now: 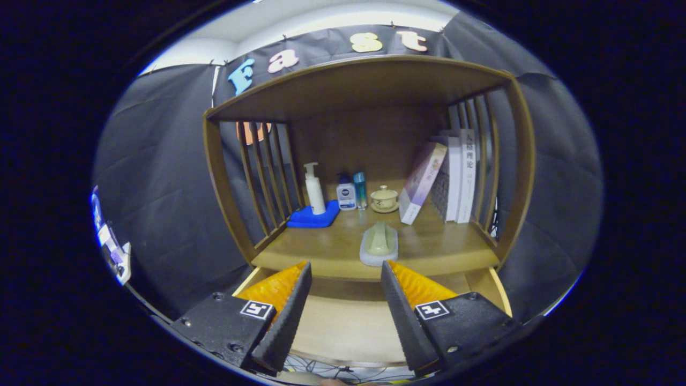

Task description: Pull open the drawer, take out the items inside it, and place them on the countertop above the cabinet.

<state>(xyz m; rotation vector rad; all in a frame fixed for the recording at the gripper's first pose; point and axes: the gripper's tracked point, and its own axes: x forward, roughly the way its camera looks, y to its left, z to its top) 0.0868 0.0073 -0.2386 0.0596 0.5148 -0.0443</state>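
i see my gripper [345,276] with its fingers spread wide and nothing between them. it hangs above the pulled-out drawer [348,321], and the part of the drawer bottom i can see is bare wood. just beyond the fingertips, near the front edge of the table [321,252] of the wooden cabinet, lies a pale green scrub brush [379,244]. further back stand a white pump bottle [314,188] on a blue cloth [313,217], a small white bottle [346,194], a slim teal bottle [360,190] and a lidded tea cup [384,199]. some books [447,179] lean at the right side.
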